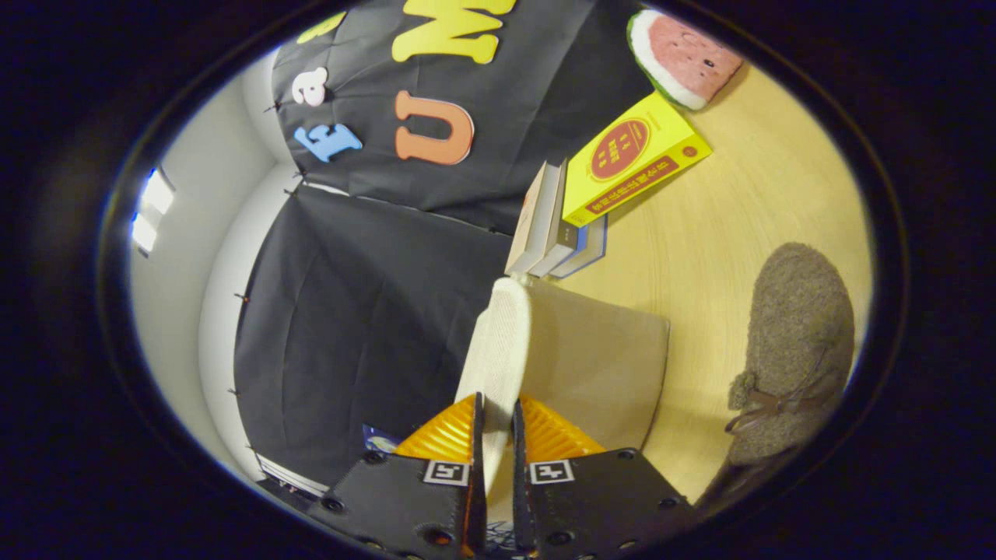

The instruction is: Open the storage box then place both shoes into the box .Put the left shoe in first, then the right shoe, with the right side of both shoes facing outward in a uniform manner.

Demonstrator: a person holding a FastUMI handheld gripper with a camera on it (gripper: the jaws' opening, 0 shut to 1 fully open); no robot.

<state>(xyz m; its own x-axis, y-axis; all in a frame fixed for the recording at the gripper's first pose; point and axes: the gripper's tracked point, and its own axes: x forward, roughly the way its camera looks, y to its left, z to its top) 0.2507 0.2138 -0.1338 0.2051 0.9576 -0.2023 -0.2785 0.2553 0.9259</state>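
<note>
One step looks underway, none finished, judging by how things lie. Table (pixel 724 225) runs tilted, wood, from 12 to 5 o'clock of the fingers. Box (pixel 599 365), beige fabric, sits just ahead of the fingers at 1 o'clock; its lid (pixel 498 350) stands edge-on, running from between the fingers toward 12. Gripper (pixel 498 435) is clamped on the lid's near edge, both fingers pressing it. Lid seems part-raised; the inside is hidden. Shoe (pixel 786 350), grey, fuzzy, with a bow, lies on the table at 3 o'clock, well apart from the box. Left or right shoe: cannot tell. Books (pixel 622 171) lean beyond the box at 12–1. Both shoes left to place.
</note>
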